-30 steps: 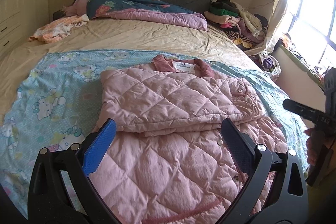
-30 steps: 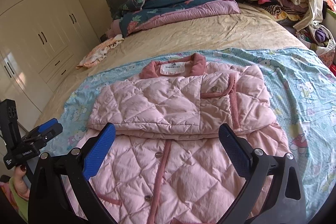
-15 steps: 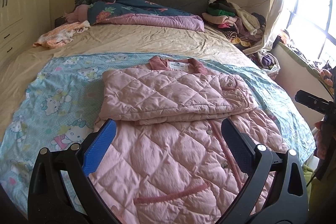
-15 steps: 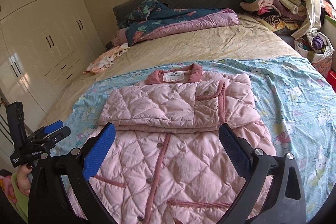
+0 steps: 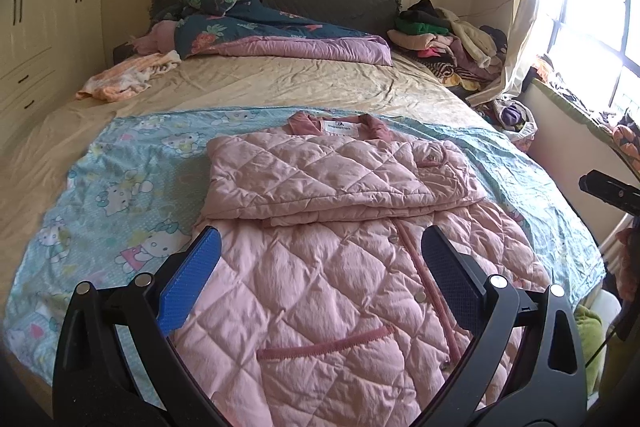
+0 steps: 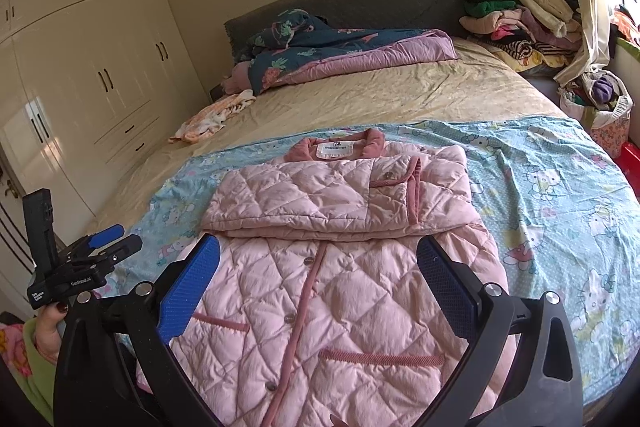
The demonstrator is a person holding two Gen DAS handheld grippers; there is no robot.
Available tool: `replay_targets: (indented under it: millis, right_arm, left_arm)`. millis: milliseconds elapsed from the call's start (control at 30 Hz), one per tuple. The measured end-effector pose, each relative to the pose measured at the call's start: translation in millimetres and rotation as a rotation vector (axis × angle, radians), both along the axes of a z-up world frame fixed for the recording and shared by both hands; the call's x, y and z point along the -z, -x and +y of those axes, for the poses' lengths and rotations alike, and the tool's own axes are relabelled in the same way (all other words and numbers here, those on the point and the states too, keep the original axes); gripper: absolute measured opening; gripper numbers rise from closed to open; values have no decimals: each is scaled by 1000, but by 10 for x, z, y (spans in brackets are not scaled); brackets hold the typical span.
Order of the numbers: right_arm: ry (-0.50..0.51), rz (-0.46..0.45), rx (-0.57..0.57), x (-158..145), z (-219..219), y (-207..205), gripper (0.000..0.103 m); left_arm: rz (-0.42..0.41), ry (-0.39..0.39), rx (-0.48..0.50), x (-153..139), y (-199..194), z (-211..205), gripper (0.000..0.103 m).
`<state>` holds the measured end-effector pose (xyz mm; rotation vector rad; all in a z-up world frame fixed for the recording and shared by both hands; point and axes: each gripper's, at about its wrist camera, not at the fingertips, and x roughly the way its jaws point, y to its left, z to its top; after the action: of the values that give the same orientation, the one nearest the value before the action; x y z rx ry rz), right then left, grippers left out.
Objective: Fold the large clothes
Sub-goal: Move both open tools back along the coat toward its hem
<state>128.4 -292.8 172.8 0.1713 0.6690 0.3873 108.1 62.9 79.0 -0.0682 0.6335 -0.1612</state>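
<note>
Left gripper (image 5: pixel 318 269): jaws spread wide, nothing between them, hovering above the jacket's lower left half.
Right gripper (image 6: pixel 318 273): same story, jaws apart and empty, poised over the lower front panel.
Pink quilted jacket (image 6: pixel 340 291): lying front-up on the blue cartoon sheet (image 6: pixel 560 195) at the foot of the bed (image 6: pixel 380 99), collar toward the headboard.
Sleeves (image 6: pixel 320 199): folded in across the chest, stacked flat just below the collar.
Step in hand: sleeves look done; it reads as the pause before the hem fold.
Next move: each gripper wants a bottom corner of the hem, which lies below the view here, then a lift toward the collar, both sides level.
</note>
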Motion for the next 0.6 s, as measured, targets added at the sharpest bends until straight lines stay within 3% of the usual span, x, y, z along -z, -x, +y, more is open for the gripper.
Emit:
replay_targets:
  millis: [600]
  right_arm:
    - [55, 20, -7, 265, -57, 579, 98]
  left_arm:
    - [37, -23, 2, 289, 415, -31, 94]
